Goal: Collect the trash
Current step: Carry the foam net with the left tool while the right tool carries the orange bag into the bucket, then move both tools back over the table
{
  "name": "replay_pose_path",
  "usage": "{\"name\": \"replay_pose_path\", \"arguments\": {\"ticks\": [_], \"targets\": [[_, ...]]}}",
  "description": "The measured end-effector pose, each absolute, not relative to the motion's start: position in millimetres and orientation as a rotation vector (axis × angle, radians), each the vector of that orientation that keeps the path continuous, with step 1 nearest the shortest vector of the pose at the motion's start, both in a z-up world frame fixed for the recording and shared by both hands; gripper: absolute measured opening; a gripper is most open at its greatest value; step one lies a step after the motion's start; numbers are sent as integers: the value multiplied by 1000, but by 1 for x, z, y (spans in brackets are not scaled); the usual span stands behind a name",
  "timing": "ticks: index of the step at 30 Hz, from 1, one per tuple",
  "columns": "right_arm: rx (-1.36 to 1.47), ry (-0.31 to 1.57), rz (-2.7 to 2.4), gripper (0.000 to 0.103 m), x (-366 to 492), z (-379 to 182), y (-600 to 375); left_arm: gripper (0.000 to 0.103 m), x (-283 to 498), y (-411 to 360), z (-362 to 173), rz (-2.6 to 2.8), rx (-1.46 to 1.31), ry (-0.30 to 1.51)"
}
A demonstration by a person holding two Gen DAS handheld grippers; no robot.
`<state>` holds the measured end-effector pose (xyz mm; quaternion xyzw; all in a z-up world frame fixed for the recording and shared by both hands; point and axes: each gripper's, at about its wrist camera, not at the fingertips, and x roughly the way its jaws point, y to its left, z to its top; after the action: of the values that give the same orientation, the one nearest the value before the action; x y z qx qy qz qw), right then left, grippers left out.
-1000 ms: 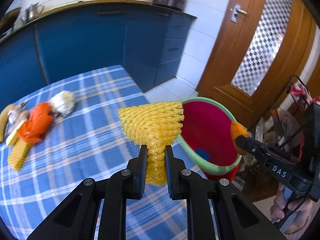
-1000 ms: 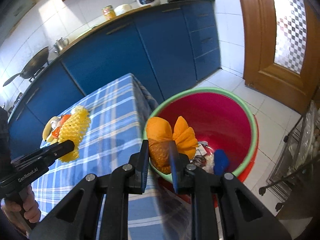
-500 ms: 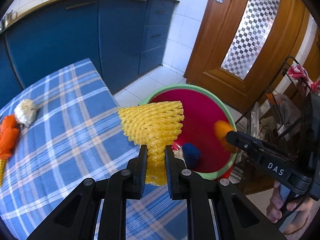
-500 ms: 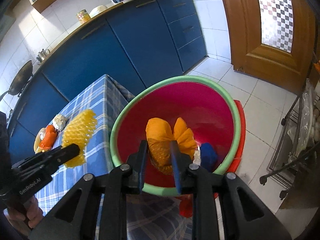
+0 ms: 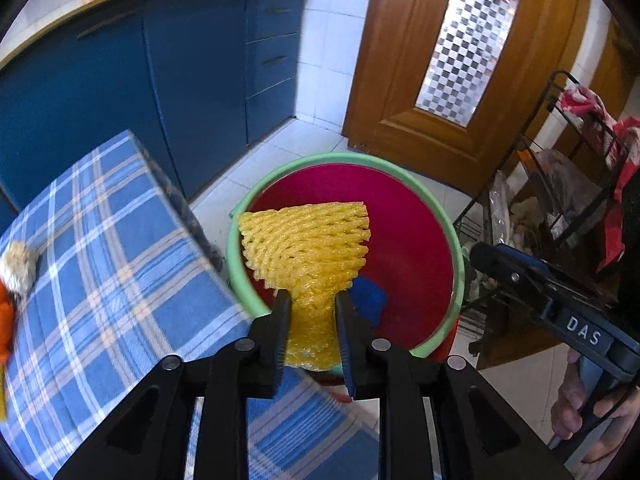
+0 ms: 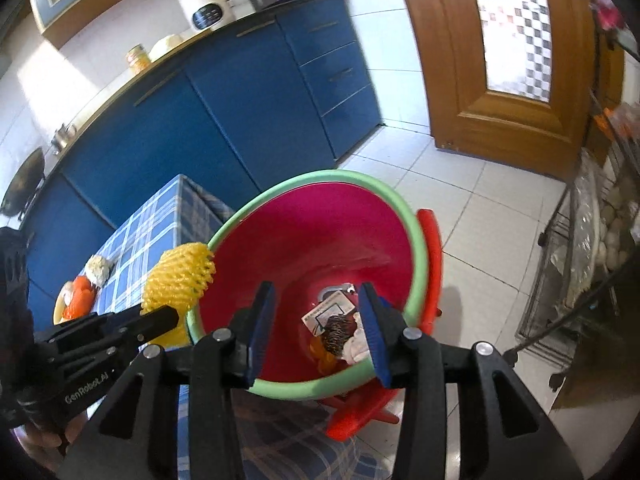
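Bin on the floor right off the counter's corner

Bin (image 6: 416, 240) sits mid-frame, counter (image 5: 120, 280) at lower left, cabinets (image 6: 260, 100) behind both, door (image 5: 440, 80) upper right. Foam net (image 5: 308, 248) hangs over the bin's rim, scraps (image 6: 340, 328) down inside it.

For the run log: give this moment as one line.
left gripper: opening, net between jaws | right gripper: opening, empty | both over bin

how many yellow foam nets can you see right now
1: the yellow foam net sits between the opening jaws of the left gripper, over the red bin. Others may be hidden.
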<state>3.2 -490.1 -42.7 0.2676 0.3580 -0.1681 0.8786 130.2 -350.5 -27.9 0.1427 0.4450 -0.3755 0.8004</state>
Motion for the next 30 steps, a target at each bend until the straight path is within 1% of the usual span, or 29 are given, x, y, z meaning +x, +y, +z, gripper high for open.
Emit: {"name": "replay_pose_path", "arguments": {"ticks": [1, 3, 10, 17, 24, 30], "targets": [[559, 745, -359, 45, 0, -43, -491, 42, 129, -352, -27, -797, 316, 946], [559, 745, -368, 45, -4, -43, -493, 51, 128, -354, -26, -783, 322, 931], [544, 740, -353, 45, -8, -38, -487, 51, 129, -346, -24, -775, 289, 943], [499, 739, -332, 45, -8, -30, -473, 51, 132, -319, -19, -733, 237, 948], [487, 747, -308, 45, -7, -21, -462, 51, 138, -275, -8, -655, 170, 941], [461, 735, -261, 49, -9, -5, -440, 51, 141, -228, 7, -574, 98, 911]]}}
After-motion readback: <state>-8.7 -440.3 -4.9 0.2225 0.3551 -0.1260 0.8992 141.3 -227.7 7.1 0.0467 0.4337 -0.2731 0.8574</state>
